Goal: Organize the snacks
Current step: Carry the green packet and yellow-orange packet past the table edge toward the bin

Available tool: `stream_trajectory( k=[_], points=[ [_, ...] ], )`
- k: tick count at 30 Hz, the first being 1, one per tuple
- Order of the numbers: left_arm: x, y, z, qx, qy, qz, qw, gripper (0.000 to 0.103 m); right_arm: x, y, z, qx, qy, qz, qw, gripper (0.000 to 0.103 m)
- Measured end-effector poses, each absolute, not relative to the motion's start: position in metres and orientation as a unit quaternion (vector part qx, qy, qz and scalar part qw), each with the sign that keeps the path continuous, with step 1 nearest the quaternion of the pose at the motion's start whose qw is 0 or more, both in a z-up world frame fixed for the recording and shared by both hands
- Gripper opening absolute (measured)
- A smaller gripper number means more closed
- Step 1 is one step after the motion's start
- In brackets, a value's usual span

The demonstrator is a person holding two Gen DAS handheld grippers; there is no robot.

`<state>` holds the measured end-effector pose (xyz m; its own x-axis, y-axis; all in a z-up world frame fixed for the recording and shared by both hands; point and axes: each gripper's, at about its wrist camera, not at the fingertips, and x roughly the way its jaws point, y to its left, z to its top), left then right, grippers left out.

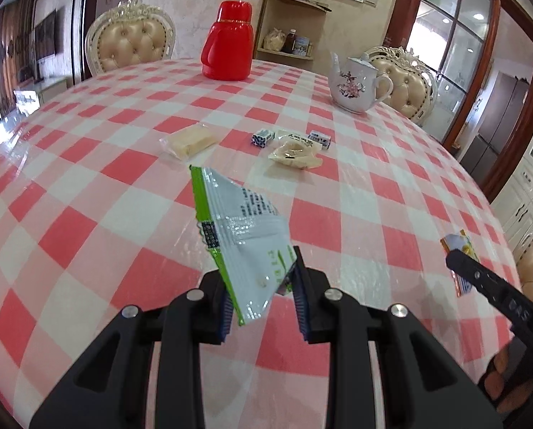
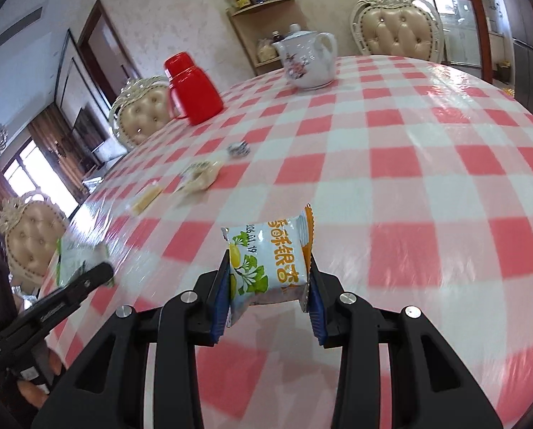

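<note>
The green packet (image 1: 245,236) is a flat, glossy foil pouch, white with a green edge and printed text, creased along its seal. It stands tilted, clear of the table (image 1: 88,178), pinched at its lower corner by the left gripper (image 1: 259,286). The yellow packet (image 2: 270,261) is a puffed pillow pack, pale blue with yellow fruit, green leaves and an orange side. The right gripper (image 2: 268,286) clamps it across its width, above the table.

Both grippers point forward over the table, the left level, the right rolled to one side. Their fingers are black plastic with ribbed blue pads (image 2: 220,304).

The round table carries a glossy red-and-white check cloth. Further in lie a clear-wrapped cake (image 1: 189,141), a crumpled wrapper (image 1: 295,152) and two small blue-patterned sweets (image 1: 263,138). At the far edge stand a red flask (image 1: 229,41) and a white floral teapot (image 1: 355,84).
</note>
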<state>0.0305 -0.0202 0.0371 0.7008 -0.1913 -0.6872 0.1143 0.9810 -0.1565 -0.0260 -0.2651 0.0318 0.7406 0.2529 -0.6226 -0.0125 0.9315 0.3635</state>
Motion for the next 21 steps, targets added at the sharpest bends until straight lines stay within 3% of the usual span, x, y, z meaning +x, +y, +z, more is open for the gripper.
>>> stream_trajectory(
  k=[21],
  points=[
    [-0.077,-0.014,0.052,-0.024,0.341,-0.080,0.936,0.028,-0.126,-0.169,0.061,0.077,0.347,0.138,0.925,0.037]
  ],
)
